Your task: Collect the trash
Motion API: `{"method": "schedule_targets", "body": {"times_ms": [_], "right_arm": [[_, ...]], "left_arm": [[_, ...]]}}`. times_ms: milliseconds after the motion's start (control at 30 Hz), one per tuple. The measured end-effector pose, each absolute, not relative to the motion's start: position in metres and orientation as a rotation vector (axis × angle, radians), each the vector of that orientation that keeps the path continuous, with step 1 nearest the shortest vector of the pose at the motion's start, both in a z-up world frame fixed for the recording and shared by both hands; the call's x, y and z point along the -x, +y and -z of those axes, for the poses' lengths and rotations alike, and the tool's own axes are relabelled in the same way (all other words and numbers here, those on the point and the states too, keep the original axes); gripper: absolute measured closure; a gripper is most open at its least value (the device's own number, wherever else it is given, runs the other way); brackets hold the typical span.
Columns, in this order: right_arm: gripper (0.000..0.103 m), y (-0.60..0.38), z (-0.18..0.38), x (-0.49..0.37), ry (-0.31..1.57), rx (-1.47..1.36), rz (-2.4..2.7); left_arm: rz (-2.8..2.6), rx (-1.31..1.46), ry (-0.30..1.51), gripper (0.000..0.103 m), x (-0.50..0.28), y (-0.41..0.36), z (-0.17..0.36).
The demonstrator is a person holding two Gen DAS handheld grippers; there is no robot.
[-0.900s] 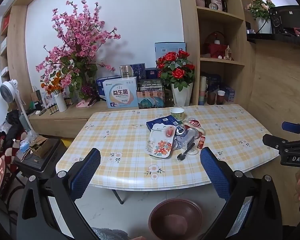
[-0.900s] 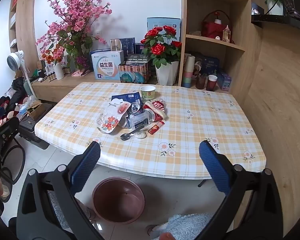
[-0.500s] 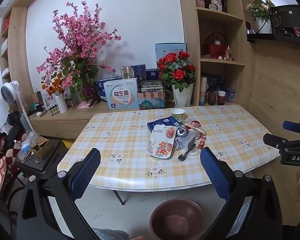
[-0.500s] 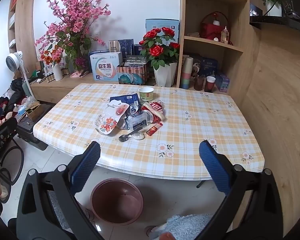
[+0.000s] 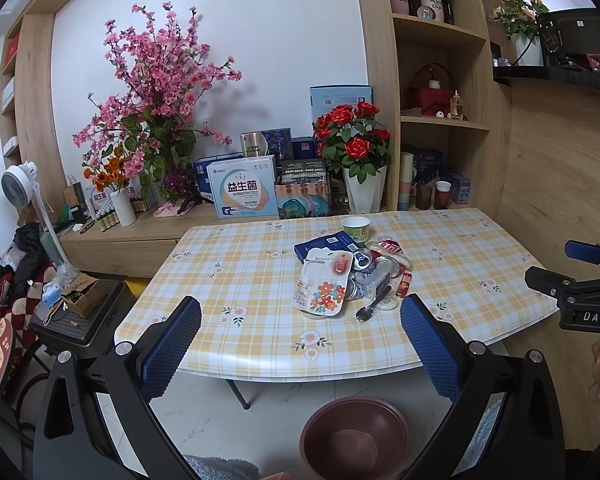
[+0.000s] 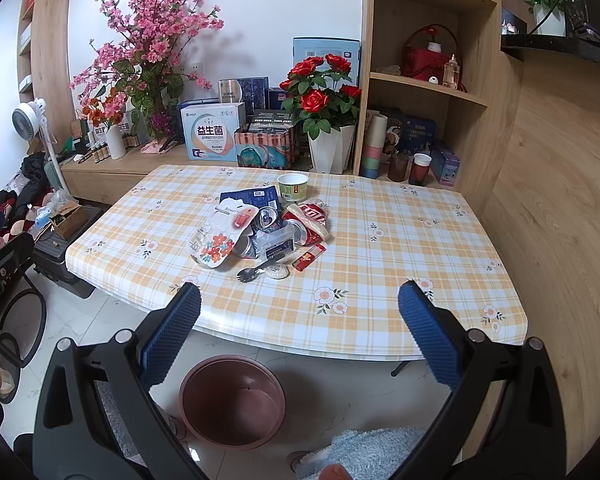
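A heap of trash (image 5: 352, 276) (image 6: 262, 232) lies in the middle of a yellow checked table (image 5: 236, 280) (image 6: 380, 280): a floral packet (image 6: 216, 244), crushed cans, a red wrapper, a plastic spork (image 6: 256, 272) and a green paper cup (image 6: 293, 187). A brown bin (image 5: 354, 438) (image 6: 232, 400) stands on the floor under the table's near edge. My left gripper (image 5: 300, 332) and my right gripper (image 6: 299, 320) both hang open and hold nothing, short of the table, above the bin. The right gripper also shows at the right edge of the left wrist view.
Behind the table runs a low wooden shelf with a rose pot (image 6: 332, 148), boxes and pink blossoms (image 5: 156, 92). A tall shelf unit (image 6: 428, 80) and a wood wall stand at the right. A black case (image 5: 80, 320) and a fan (image 5: 20, 188) are at the left.
Both views have drifted slightly back from the table. The jaws stay wide apart and the trash heap has not moved.
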State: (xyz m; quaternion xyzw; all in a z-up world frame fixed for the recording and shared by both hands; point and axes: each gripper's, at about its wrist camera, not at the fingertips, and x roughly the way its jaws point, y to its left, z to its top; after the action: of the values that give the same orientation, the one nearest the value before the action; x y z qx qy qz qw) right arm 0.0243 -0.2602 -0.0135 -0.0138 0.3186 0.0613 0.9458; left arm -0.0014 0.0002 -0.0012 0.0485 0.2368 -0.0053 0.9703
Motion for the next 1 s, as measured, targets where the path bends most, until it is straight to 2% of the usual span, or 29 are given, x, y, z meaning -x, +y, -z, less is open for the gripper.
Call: {"method": "schedule_targets", "body": {"times_ms": [1000], "right_arm": [[0.006, -0.2557, 0.0142, -0.0247, 0.650, 0.037, -0.118]], "left_arm": [[0.015, -0.099, 0.480, 0.005, 0.0061, -0.0049, 0.0038]]}}
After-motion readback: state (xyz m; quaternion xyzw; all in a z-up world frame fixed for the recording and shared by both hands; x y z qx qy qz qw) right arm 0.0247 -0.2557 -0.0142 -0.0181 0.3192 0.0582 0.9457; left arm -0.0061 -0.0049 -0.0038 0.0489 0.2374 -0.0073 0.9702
